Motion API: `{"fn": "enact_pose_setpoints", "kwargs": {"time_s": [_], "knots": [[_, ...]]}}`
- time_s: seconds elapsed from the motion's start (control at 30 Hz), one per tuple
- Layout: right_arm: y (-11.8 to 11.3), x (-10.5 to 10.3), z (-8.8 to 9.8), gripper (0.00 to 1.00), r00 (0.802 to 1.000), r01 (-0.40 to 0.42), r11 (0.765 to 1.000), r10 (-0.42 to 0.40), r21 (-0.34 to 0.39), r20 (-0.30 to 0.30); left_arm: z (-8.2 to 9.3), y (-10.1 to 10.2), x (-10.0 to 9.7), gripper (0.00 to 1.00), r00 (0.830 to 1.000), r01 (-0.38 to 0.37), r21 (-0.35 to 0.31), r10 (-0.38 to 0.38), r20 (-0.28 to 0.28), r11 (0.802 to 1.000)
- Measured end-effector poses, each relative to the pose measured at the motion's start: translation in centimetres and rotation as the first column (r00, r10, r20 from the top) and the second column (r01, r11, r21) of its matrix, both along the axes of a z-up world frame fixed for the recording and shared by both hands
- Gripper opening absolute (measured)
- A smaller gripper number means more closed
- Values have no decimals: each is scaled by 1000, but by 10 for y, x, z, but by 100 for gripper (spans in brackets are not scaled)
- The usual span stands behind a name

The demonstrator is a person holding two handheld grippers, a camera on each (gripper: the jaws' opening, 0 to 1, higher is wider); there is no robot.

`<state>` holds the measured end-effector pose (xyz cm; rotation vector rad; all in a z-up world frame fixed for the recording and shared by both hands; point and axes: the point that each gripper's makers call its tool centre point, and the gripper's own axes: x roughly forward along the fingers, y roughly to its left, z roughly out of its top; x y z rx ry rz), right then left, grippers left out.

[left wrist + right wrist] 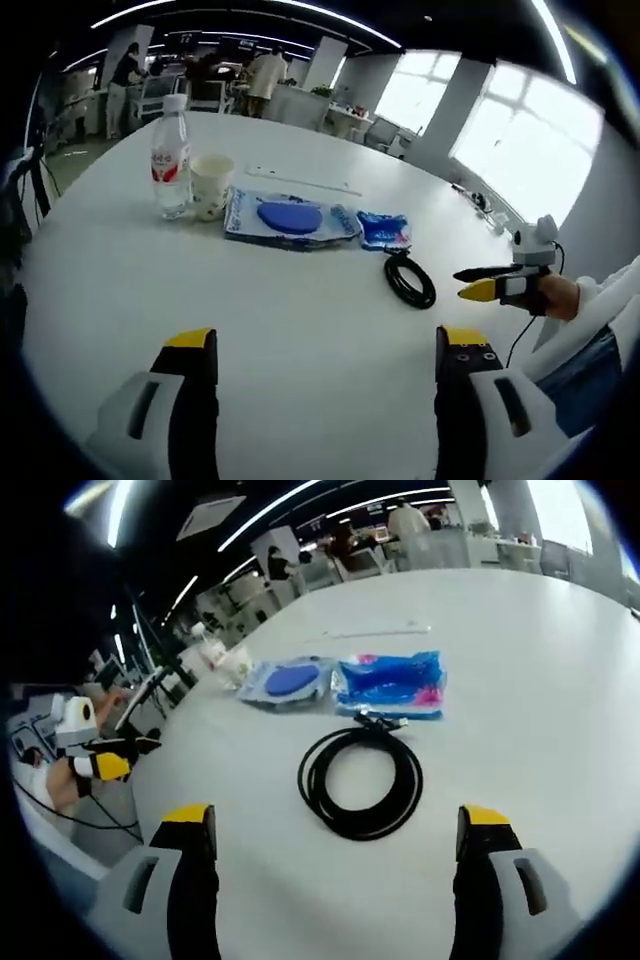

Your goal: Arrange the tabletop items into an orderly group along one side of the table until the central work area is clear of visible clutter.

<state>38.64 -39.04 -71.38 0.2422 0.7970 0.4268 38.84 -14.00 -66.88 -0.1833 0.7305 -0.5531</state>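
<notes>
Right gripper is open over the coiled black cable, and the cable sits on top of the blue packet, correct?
Not quite. The right gripper is open with the coiled black cable between its jaws ahead, but the right gripper view shows the coil lying on the bare table, in front of the blue packet, only its plug end reaching the packet's edge.
</notes>
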Motion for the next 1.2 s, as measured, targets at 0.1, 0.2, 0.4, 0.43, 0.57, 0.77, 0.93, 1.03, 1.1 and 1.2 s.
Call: {"fn": "enact_pose_setpoints", "kwargs": {"time_s": [0.1,0.2,0.4,0.43,0.57,0.77,0.93,1.03,1.1,1.2], "knots": [[2,-1,4,99,1000,-3,1000,3,7,2,1,6,3,95,1000,7,31,-7,13,999],[5,-2,9,99,1000,-10,1000,10,11,7,2,14,7,96,1000,8,57,-9,19,998],[12,-9,15,99,1000,-26,999,26,24,-9,3,28,12,99,998,39,115,-44,38,993],[13,-10,16,99,999,-30,999,30,26,-13,3,31,12,100,998,42,120,-48,40,992],[16,-16,18,99,998,-44,999,45,30,-38,3,46,19,100,998,38,131,-43,40,991],[21,-22,24,99,996,-58,997,61,47,-58,9,62,29,100,998,27,143,-34,50,989],[29,-31,28,100,991,-88,995,93,55,-97,10,71,37,100,995,80,180,-90,50,980],[32,-33,32,100,990,-96,994,102,60,-100,13,74,41,100,993,95,179,-106,54,979],[34,-34,33,100,989,-99,993,105,67,-104,14,77,44,100,991,107,181,-120,57,978],[35,-35,35,100,988,-99,992,106,72,-110,16,81,47,100,988,127,194,-141,57,973]]}}
